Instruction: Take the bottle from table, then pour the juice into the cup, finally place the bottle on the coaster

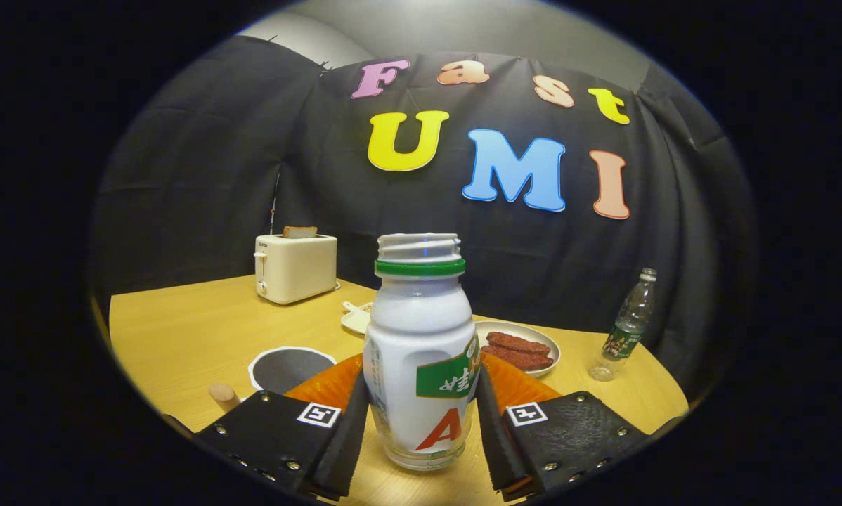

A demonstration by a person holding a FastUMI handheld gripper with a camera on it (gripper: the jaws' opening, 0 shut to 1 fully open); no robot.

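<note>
On the yellow bench, the bottle stood upright between the claw fingers — both pads pressing its sides, cup beyond-left.

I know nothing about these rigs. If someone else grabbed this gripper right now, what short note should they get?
Gripper: shut on the white bottle, one finger on each side, bottle upright, cap off.
Orange cup: right behind the bottle, beyond the fingers.
Grey coaster: on the table, beside the cup, ahead of the finger on that side.
Done: bottle gripped.
Left: pour the juice into the cup, then stand the bottle on the coaster.
</note>
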